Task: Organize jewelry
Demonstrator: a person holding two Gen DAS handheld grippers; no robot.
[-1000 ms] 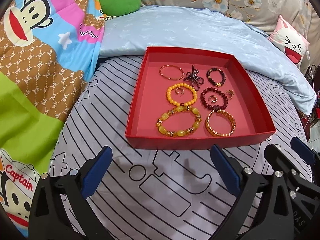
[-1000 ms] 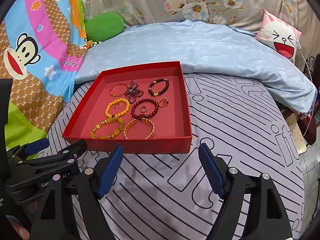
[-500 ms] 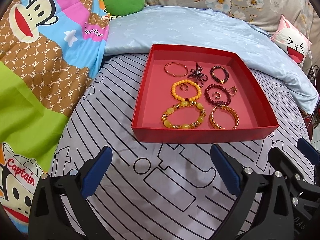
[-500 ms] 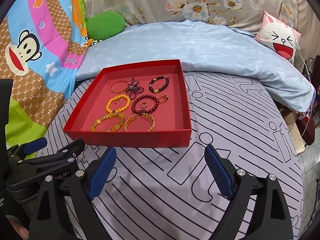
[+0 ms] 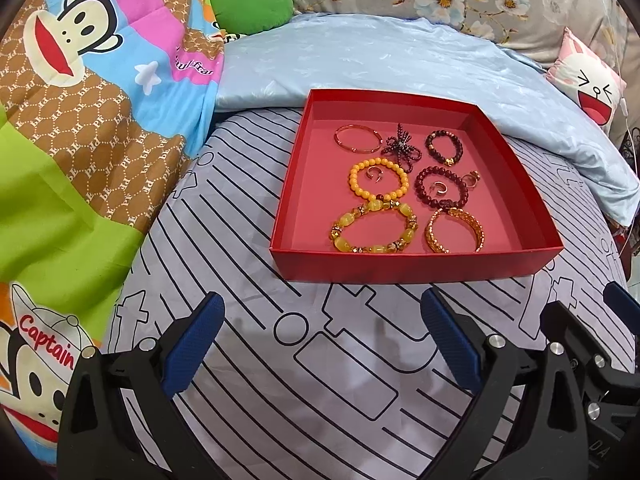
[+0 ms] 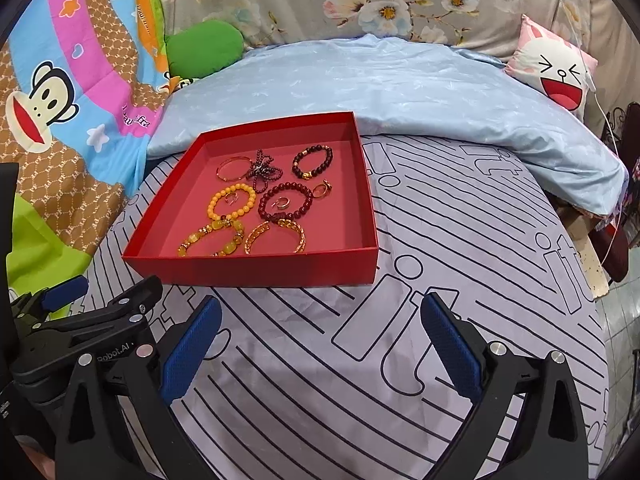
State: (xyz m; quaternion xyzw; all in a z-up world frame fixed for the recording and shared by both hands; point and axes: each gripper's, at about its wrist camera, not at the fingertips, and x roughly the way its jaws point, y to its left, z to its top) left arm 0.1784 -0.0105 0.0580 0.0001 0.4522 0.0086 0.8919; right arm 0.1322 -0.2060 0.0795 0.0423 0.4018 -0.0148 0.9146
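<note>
A shallow red tray [image 5: 400,266] [image 6: 256,270] lies on the striped bedsheet and holds several bracelets and small rings: a yellow chunky bead bracelet [image 5: 373,229], an orange bead bracelet [image 5: 378,179], a gold bangle [image 5: 455,230], dark red bead bracelets [image 5: 441,187] and a thin gold bangle [image 5: 358,138]. My left gripper [image 5: 320,340] is open and empty, just in front of the tray's near wall. My right gripper [image 6: 318,340] is open and empty, in front of the tray's near right corner. The left gripper also shows at the right wrist view's left edge [image 6: 80,320].
A light blue quilt [image 5: 400,56] lies folded behind the tray. A cartoon monkey blanket [image 5: 80,120] covers the left side. A green cushion [image 5: 252,4] and a white rabbit pillow [image 5: 588,80] lie at the back. The bed edge drops off at right [image 6: 600,280].
Both grippers have drawn back and shifted slightly left, so the tray sits further away and more to the right. Both stay open and empty. The jewelry has not moved.
</note>
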